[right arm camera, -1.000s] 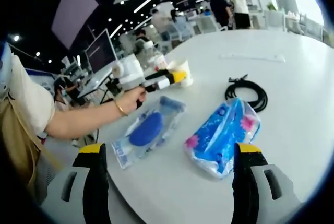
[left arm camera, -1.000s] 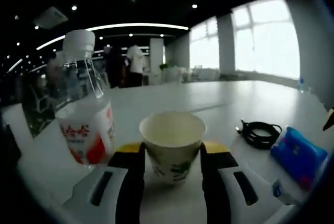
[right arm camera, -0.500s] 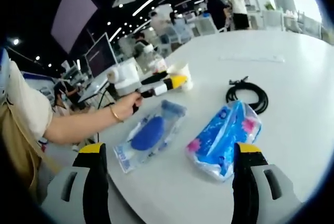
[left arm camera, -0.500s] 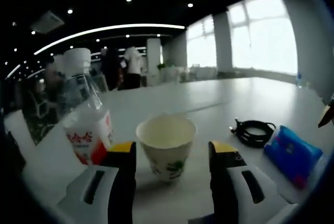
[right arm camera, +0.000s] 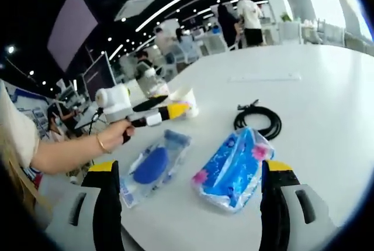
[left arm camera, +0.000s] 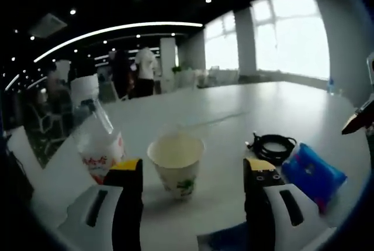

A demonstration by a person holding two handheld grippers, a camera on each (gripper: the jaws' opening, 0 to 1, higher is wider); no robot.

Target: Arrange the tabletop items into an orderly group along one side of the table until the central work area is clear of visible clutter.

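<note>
Standing on desk [left arm camera: 234, 116]: paper cup [left arm camera: 175, 163], beside bottle [left arm camera: 96, 137]
Left gripper [left arm camera: 193, 172]: jaws released, flanking cup
Right gripper [right arm camera: 190, 172]: jaws spread, empty

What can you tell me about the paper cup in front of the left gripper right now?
The paper cup is cream-white with a small green print low on its side, and looks like thin paper. It stands upright on the white table, mouth open; its contents cannot be made out. It sits ahead of the left gripper, whose yellow-tipped fingers are spread and clear of it. A clear plastic bottle stands close on its left; contact cannot be judged. In the right gripper view the cup stands beyond the left gripper's tips.
</note>
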